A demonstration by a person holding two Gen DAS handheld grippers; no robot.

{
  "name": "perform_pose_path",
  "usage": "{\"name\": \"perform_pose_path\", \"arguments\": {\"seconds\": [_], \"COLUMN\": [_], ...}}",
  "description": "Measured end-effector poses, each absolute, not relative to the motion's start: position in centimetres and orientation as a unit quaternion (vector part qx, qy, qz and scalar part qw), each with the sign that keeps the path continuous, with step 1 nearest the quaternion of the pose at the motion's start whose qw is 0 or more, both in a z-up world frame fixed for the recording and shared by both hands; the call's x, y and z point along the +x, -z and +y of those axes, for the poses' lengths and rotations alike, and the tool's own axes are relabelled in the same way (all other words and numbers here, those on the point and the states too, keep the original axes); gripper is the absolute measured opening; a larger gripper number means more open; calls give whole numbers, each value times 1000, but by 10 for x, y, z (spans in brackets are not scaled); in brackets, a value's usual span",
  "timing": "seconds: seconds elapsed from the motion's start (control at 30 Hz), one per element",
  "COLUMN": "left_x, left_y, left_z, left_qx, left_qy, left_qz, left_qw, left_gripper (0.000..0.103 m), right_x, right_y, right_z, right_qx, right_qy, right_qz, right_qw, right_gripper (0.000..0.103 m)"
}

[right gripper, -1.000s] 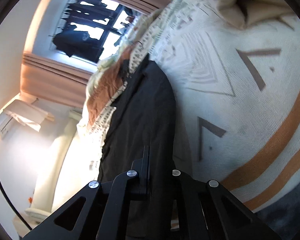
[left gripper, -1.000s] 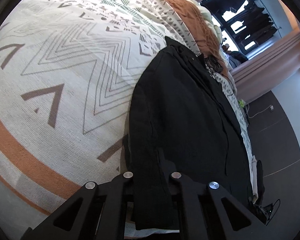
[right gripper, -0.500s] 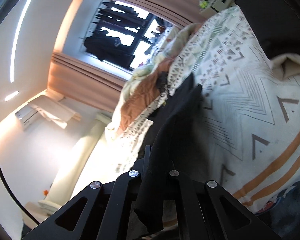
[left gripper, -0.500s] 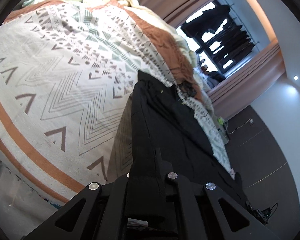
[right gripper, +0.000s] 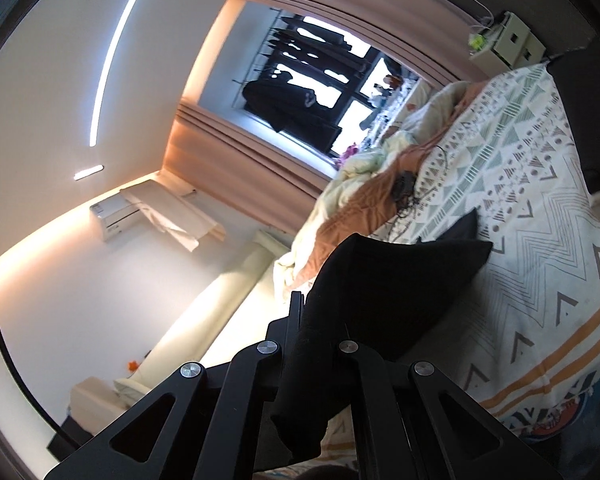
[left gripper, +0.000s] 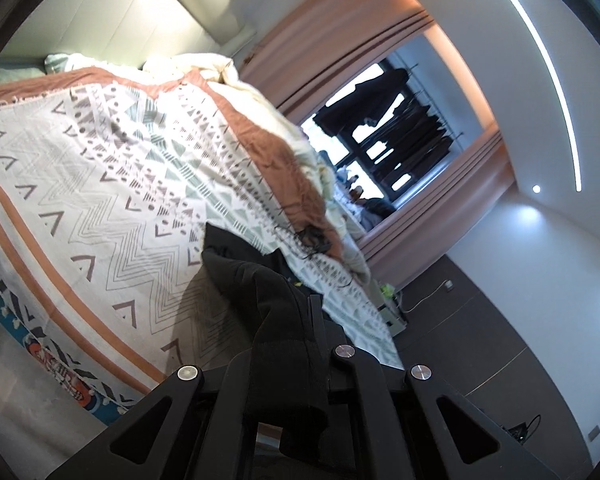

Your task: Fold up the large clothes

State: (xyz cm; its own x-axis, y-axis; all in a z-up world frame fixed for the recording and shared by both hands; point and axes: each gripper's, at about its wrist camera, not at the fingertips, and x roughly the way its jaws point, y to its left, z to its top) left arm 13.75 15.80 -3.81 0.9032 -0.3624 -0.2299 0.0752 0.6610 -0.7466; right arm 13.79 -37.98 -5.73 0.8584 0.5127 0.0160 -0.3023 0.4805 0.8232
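Note:
A large black garment (left gripper: 256, 292) hangs in folds from my left gripper (left gripper: 300, 344), which is shut on one edge of it above the bed. Its far end still touches the patterned bedspread (left gripper: 100, 184). In the right wrist view the same black garment (right gripper: 387, 280) drapes from my right gripper (right gripper: 311, 340), shut on another edge, and a loose flap hangs down between the fingers. Cloth hides the fingertips of both grippers.
The bed carries a white blanket with grey and orange zigzags, an orange throw (left gripper: 288, 164) and a cream duvet (right gripper: 359, 176). A tangle of dark cord (left gripper: 311, 240) lies near the garment's far end. Curtains and a window with hanging clothes (right gripper: 300, 96) stand behind. A small white cabinet (right gripper: 507, 40) sits by the bed.
Both grippers have risen well above the bed and tipped up toward level, pulling the black garment off the blanket. It lay flat and long a second ago and now hangs bunched.

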Motion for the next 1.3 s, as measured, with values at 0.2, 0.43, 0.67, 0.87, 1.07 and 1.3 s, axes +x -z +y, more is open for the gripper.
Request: {"name": "perform_pose_path", "arguments": {"seconds": [0.2,0.43,0.67,0.87,1.07,1.3], "left_x": [94,76,102,148,207,273], "left_y": [11,-14,-24,-35,-30,-8], "left_z": [166,166,162,157,154,155], "left_qx": [-401,-391,-389,-387,-386,-386], "left_qy": [133,138,141,137,127,100], "left_qz": [147,120,123,121,135,170], "left_qw": [894,902,902,904,904,901], "left_gripper": [2,2,2,2,2,2], "right_x": [122,132,168,205,258,309], "right_y": [39,34,32,26,42,64], "right_z": [-376,-377,-383,-390,-395,-396], "right_qx": [438,433,428,423,438,455], "right_qy": [-262,-269,-258,-241,-224,-201], "right_qz": [102,98,119,123,141,158], "right_qw": [854,855,858,865,859,853], "right_gripper": [4,4,4,4,4,4]}}
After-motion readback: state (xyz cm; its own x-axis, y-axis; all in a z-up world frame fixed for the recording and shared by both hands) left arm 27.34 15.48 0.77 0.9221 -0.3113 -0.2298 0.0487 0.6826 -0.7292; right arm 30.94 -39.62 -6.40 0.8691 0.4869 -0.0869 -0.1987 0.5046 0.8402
